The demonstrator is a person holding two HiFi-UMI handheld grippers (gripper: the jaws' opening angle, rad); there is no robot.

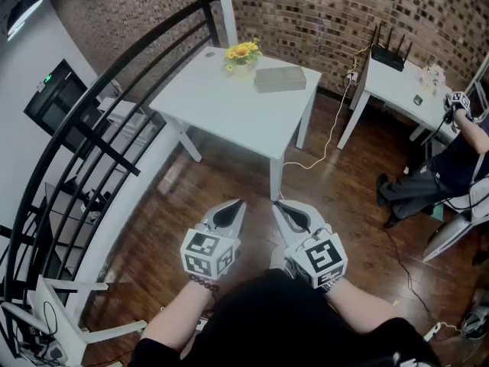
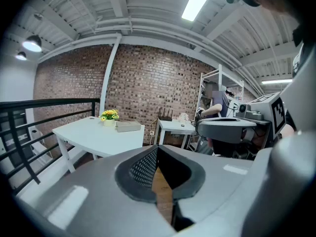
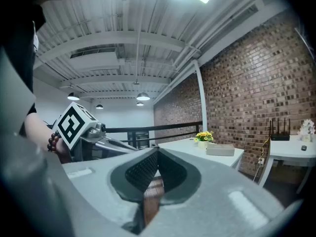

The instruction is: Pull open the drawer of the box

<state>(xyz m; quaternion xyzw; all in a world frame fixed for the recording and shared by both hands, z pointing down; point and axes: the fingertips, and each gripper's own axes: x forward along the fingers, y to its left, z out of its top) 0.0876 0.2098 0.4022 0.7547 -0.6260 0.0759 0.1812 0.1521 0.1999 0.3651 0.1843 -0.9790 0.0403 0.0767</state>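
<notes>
I have not started the pull yet. My left gripper (image 1: pixel 235 207) and my right gripper (image 1: pixel 281 209) hang close to my body. Each has its jaws pressed together with nothing in them. The box (image 1: pixel 280 78) sits on the white desk (image 1: pixel 221 107), well away from me, beside the yellow flowers (image 1: pixel 242 52). Next, I think I must walk up, open one gripper and find the drawer front.

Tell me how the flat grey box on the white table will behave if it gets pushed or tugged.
The box is low and wide, so it probably won't tip. Nothing visibly fastens it to the smooth table, so a tug will likely slide the whole thing rather than leave it in place. It looks thin, so it is probably light.
</notes>
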